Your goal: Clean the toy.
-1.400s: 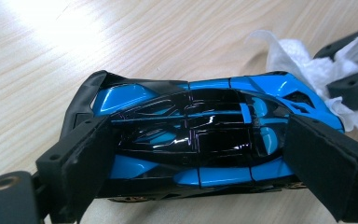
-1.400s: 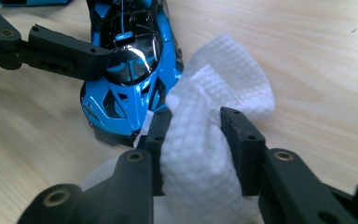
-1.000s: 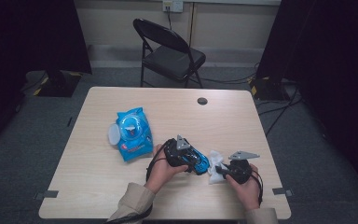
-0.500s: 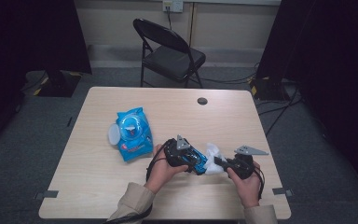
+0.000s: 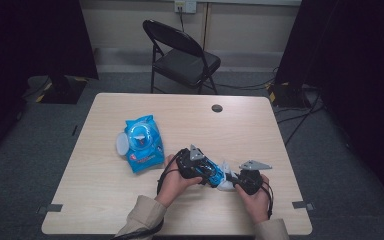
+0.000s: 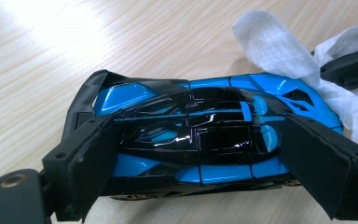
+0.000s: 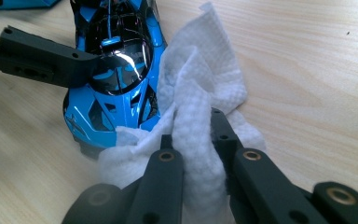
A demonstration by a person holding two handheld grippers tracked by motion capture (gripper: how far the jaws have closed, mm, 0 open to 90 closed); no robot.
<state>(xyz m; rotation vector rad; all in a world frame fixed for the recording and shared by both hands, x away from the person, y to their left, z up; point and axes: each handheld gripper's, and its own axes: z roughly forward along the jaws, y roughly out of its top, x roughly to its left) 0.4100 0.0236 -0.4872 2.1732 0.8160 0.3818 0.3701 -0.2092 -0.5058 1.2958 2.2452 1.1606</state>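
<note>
Wiping well means the right gripper [image 7: 193, 140], jaws clamped on the wipe [image 7: 200, 93], presses the car [image 6: 200, 135] gripped between the left jaws.

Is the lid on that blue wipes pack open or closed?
Open. On the blue wipes pack, the round white lid lies flipped out to its left side in the high view.

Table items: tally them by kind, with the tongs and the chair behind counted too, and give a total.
Toy car: 1
Wipe: 1
Wipes pack: 1
Tongs: 2, left clamped on the car's sides, right shut on the wipe
Folding chair: 1
Table: 1
Total: 7
</note>
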